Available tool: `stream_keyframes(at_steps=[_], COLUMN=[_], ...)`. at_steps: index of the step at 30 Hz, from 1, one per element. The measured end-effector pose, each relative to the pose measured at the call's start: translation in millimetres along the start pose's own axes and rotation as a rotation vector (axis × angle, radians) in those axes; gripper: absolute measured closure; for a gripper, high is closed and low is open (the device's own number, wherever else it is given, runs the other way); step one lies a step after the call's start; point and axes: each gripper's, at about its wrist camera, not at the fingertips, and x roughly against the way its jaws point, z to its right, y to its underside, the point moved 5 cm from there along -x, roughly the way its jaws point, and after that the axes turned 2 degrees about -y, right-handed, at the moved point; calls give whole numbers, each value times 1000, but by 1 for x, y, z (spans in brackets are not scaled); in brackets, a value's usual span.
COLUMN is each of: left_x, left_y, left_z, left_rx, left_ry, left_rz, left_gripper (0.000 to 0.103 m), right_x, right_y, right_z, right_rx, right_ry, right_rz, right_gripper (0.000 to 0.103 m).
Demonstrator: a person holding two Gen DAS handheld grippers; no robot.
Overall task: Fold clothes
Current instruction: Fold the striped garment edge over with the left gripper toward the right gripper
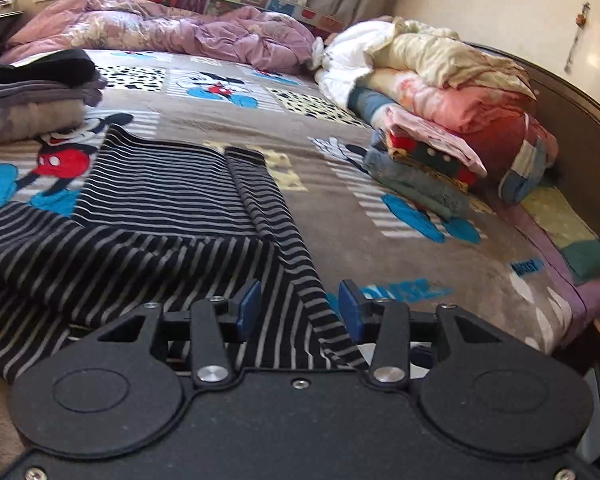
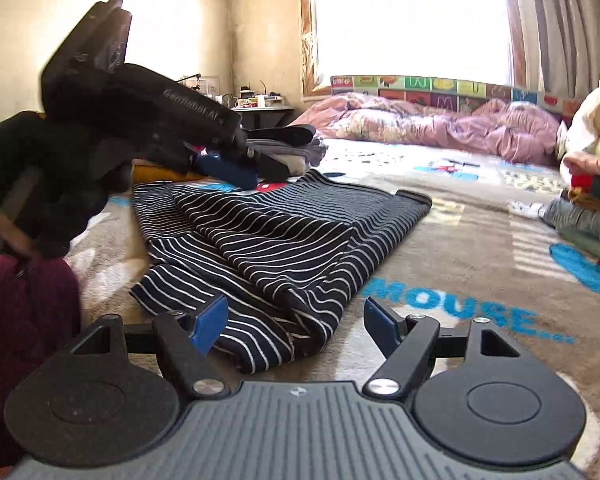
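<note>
Striped navy garment (image 2: 284, 236) lies half-folded mid-bed; right gripper (image 2: 296, 326) at its 6 o'clock edge, jaws apart, empty; left gripper (image 1: 300, 308) jaws apart, unclamped over cloth at 9 o'clock; risk: a shallow pinch drags one layer, undoing the fold.

You are in a home bedroom: a bed (image 1: 380, 216) under a cartoon-mouse blanket, a rumpled lilac duvet (image 1: 172, 28) at twelve o'clock, a curtained window (image 2: 412, 16) behind, folded bedding (image 1: 452, 120) at two o'clock.
</note>
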Motion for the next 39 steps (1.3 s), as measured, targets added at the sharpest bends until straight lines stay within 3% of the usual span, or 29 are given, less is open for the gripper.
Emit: stream_keyframes(at_steps=[4, 9, 11, 13, 17, 20, 25, 27, 29, 39], left_x=[-7, -10, -10, -11, -18, -23, -24, -26, -27, -21], left_y=[17, 38, 42, 46, 54, 60, 63, 62, 61, 53], left_z=[5, -20, -29, -38, -41, -39, -30, -28, -25, -9], left_rx=[3, 195, 273, 380, 578, 714, 716, 681, 603, 237], left_ry=[-20, -9, 15, 59, 150, 217, 186, 157, 124, 24], left_rz=[-43, -99, -89, -78, -89, -101, -102, -96, -81, -45], left_gripper=[63, 65, 65, 65, 65, 65, 68, 79, 94, 96], right_x=[-9, -26, -20, -8, 0, -11, -23, -26, -26, -34], right_y=[6, 24, 22, 13, 0, 1, 9, 12, 13, 22], right_z=[-17, -38, -50, -50, -35, -20, -35, -38, -42, -53], right_rx=[55, 121, 209, 192, 196, 122, 171, 185, 220, 260], right_ry=[-20, -97, -81, -93, 54, 70, 23, 11, 30, 37], right_rz=[-10, -145, -142, -106, -36, -46, -88, -103, -103, -158], right_gripper=[28, 25, 26, 29, 27, 27, 27, 27, 30, 27])
